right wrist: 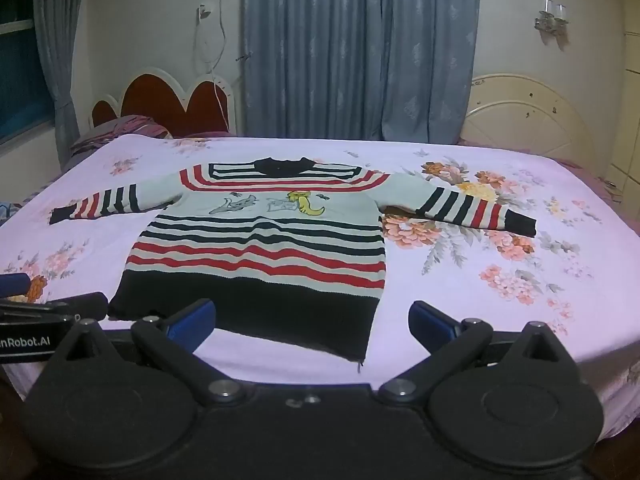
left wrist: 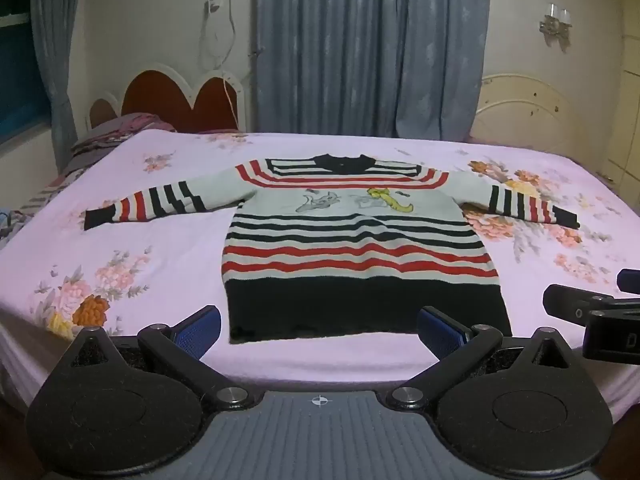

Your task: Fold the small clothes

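Black hand-held gripper (left wrist: 319,330), blue pads (left wrist: 199,330), silver screws.

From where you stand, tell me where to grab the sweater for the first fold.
Take a sleeve cuff, coming in from the outer side. The sweater lies flat, face up, sleeves spread wide, so each dark cuff is a free edge that should pinch easily and fold inward over the body.

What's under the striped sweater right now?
The striped sweater lies flat, sleeves spread, directly on the pink floral bedsheet. Flower prints show beside its right sleeve; whatever lies beneath the body itself is covered.
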`<state>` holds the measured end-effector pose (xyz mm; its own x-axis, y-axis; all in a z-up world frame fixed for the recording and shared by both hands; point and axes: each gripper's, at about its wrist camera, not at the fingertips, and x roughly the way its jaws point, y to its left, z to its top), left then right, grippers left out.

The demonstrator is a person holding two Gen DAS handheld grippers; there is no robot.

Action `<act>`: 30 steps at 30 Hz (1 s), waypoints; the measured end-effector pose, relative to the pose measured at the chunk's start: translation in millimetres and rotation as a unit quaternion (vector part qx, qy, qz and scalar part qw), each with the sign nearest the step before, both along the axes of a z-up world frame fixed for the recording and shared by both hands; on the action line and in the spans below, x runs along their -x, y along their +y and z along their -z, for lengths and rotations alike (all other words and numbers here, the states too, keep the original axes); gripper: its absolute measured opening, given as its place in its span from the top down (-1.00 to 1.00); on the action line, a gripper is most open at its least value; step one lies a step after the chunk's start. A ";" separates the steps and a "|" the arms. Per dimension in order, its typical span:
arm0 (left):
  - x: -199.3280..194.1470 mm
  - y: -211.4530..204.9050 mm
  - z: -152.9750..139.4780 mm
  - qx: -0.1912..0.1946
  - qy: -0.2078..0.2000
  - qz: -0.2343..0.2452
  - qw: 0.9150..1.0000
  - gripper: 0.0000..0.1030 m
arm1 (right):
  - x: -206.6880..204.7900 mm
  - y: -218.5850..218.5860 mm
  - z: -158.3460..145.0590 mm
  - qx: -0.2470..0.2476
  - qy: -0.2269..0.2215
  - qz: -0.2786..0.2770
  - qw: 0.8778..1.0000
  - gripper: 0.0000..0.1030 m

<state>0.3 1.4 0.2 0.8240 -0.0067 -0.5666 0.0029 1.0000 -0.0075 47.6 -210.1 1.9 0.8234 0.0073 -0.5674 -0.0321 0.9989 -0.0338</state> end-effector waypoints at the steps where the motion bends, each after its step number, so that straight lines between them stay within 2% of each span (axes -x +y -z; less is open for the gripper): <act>1: -0.1 0.7 -0.1 0.001 0.000 0.000 1.000 -1.00 | -0.3 -0.1 0.0 0.000 0.000 0.000 1.000 -0.99; 30: -5.4 -1.1 -10.2 -0.014 -0.005 0.000 1.000 -1.00 | -1.5 -1.0 -3.6 -0.004 -0.009 0.004 1.000 -0.99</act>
